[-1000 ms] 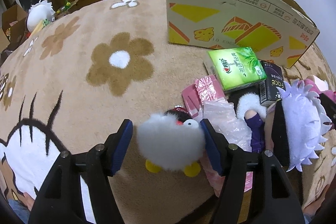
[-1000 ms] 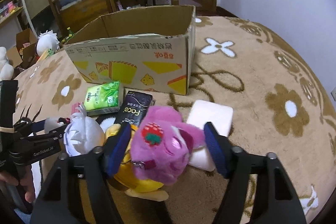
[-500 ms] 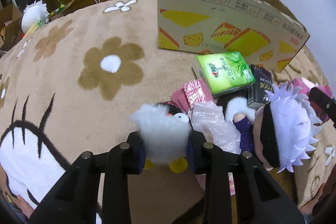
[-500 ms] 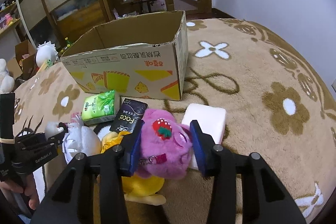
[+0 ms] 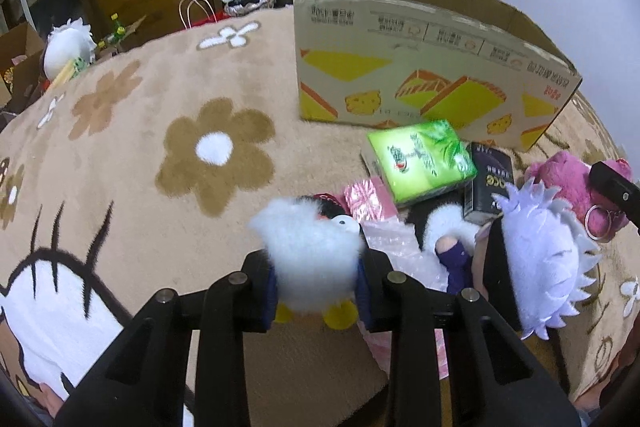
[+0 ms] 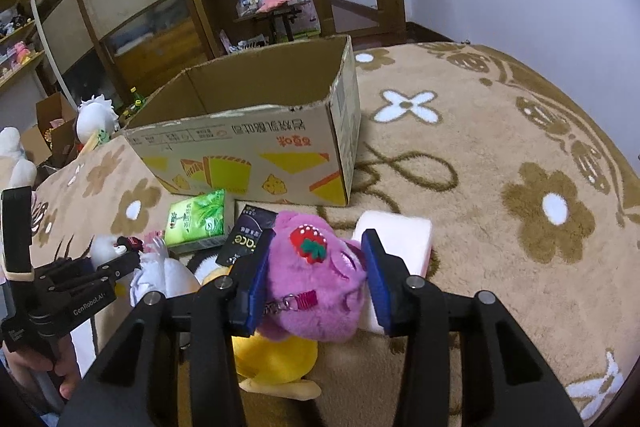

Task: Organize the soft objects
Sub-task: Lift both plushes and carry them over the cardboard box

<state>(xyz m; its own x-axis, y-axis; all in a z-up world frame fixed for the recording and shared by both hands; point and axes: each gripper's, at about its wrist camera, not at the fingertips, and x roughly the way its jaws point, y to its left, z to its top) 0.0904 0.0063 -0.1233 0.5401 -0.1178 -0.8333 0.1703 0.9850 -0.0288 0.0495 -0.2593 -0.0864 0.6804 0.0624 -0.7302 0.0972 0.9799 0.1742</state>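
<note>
My left gripper [image 5: 316,287] is shut on a white fluffy penguin plush [image 5: 312,263] with yellow feet, held just above the rug. My right gripper [image 6: 316,275] is shut on a purple plush [image 6: 316,283] with a strawberry on its head and a keyring. The open cardboard box [image 6: 256,147] stands beyond both; it also shows in the left wrist view [image 5: 424,75]. A white-spiky-haired doll [image 5: 540,259] lies to the right of the penguin. A yellow plush [image 6: 276,355] lies under the purple one.
A green tissue pack [image 5: 420,159], a black carton [image 5: 488,187], pink wrappers [image 5: 368,199] and a white tissue pack [image 6: 400,239] lie on the flower-patterned rug [image 5: 160,147]. Shelves, boxes and a white plush [image 6: 96,115] stand at the back left.
Both grippers closed from open onto their plushes, the left on the penguin, the right on the purple plush. Both have lifted slightly and moved towards the box.
</note>
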